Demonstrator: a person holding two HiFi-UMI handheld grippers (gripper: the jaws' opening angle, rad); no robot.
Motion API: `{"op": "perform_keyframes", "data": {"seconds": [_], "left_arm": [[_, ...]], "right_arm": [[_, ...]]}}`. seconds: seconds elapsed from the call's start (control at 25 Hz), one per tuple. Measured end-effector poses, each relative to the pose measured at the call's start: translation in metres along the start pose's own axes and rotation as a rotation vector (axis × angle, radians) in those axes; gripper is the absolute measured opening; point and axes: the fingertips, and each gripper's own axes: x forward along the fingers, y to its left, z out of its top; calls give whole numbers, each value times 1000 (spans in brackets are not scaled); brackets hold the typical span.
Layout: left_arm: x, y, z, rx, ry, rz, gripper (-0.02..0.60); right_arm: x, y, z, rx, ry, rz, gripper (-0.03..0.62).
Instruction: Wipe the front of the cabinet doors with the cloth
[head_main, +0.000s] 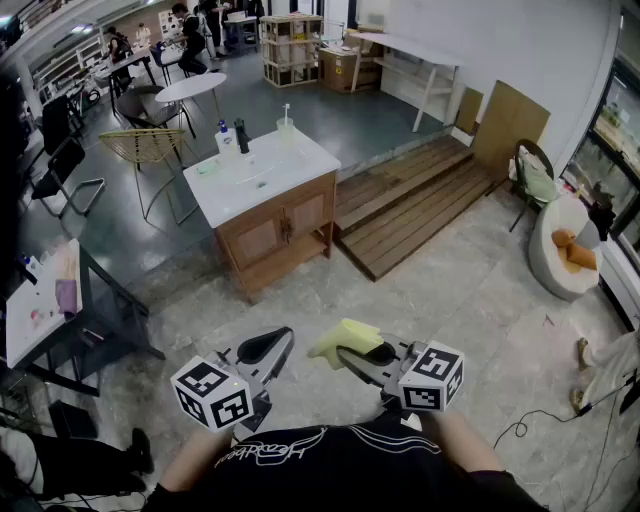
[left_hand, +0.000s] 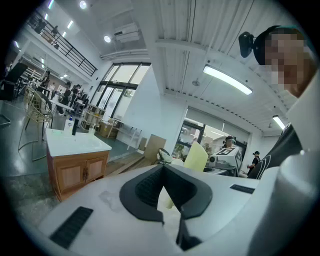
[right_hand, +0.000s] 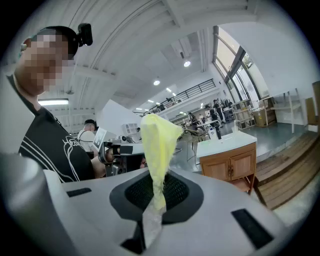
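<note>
Right gripper (right_hand: 156, 192) pinches yellow cloth (right_hand: 159, 137); cabinet (right_hand: 229, 166) stands well apart.

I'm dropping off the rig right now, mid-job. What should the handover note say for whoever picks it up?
Left hand-held gripper: shut, empty, held low in front of the body.
Right hand-held gripper: shut on the yellow cloth, which sticks up from the jaws.
Cabinet doors: across the floor ahead, nothing touching them.
Done: cloth in grip.
Left: walk over and wipe both door fronts.
</note>
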Motion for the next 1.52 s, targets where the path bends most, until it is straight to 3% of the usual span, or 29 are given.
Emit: {"op": "perform_keyframes", "data": {"seconds": [0.28, 0.52, 0.96, 1.28, 1.52], "left_arm": [[16, 4, 4, -14, -4, 17, 6], [59, -5, 6, -25, 6, 11, 6], [209, -29, 14, -40, 10, -13, 6], [341, -66, 4, -70, 22, -11, 6], [386, -78, -5, -57, 70, 15, 6]], "right_arm": [[-4, -19, 5, 1, 12, 7, 40], [-28, -56, 9, 35, 15, -11, 40], [-120, -182, 29, 43, 2, -60, 40], [-214, -279, 17, 105, -2, -92, 40], [-242, -319, 2, 186, -44, -68, 40]]}}
